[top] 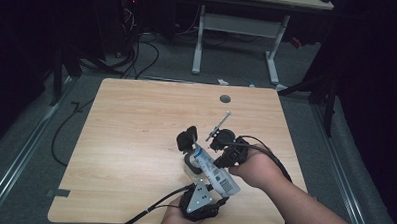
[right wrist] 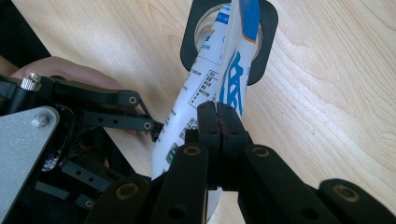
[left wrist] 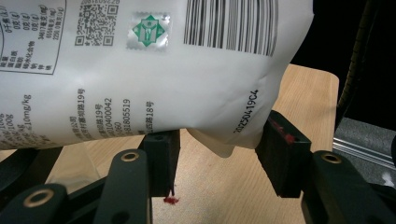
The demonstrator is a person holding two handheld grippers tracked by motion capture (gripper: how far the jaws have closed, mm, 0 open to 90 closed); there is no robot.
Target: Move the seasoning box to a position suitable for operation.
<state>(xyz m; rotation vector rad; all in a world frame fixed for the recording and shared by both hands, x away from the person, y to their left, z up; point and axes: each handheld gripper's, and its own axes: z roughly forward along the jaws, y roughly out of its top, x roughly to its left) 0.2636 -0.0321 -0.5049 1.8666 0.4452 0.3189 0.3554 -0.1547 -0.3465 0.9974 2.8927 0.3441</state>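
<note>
A: What does the right gripper point(right wrist: 218, 122) have?

B: Its two black jaws are pressed together on the edge of the white and blue pouch point(right wrist: 224, 79). The pouch runs up from those jaws, and its far end dips into the black-rimmed cup point(right wrist: 266, 44) standing on the tabletop point(right wrist: 336, 93) just beyond the gripper.

A: And the left gripper point(left wrist: 219, 154)?

B: Partly open. The printed bottom of the pouch point(left wrist: 154, 70), with its barcode, hangs just above and between its jaws; the left jaw looks to touch the pouch's lower edge, while the right jaw stands just clear of the corner. It is not clamped.

A: From above?

B: The pouch point(top: 215, 173) lies slanted between the two grippers, the left gripper point(top: 199, 198) at its near end, the right gripper point(top: 228, 152) beside its upper half.
</note>
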